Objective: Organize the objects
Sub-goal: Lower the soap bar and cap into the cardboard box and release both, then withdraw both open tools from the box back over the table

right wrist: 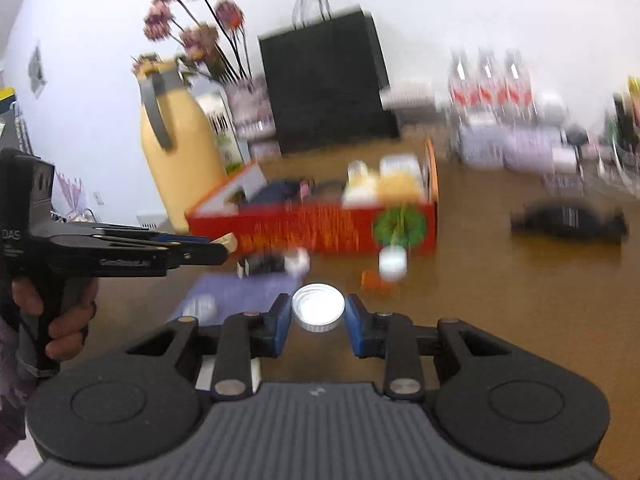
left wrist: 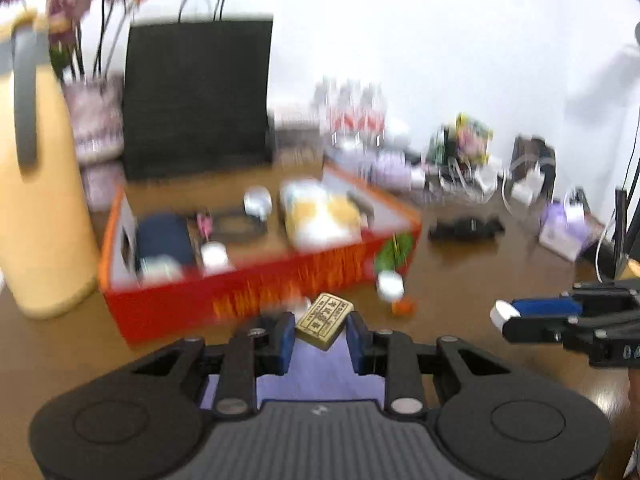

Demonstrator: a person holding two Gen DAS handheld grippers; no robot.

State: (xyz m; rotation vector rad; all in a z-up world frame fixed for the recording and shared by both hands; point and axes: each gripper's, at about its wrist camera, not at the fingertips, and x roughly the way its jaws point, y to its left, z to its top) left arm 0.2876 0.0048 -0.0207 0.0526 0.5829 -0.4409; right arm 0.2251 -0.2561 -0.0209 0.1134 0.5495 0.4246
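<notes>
Just short of the red box's (left wrist: 256, 300) near wall, your left fingers (left wrist: 320, 338) pinch the gold block (left wrist: 325, 320), skewed; your right fingers (right wrist: 318, 322) grip the white cap (right wrist: 318, 307). Box lies ahead, left nearer.

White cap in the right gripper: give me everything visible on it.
The white cap is a round, shallow screw lid, plastic by its look, with a ribbed rim. Its hollow inside faces up toward the camera. It sits between the blue pads of the right gripper, which close on its sides, above the brown table.
</notes>
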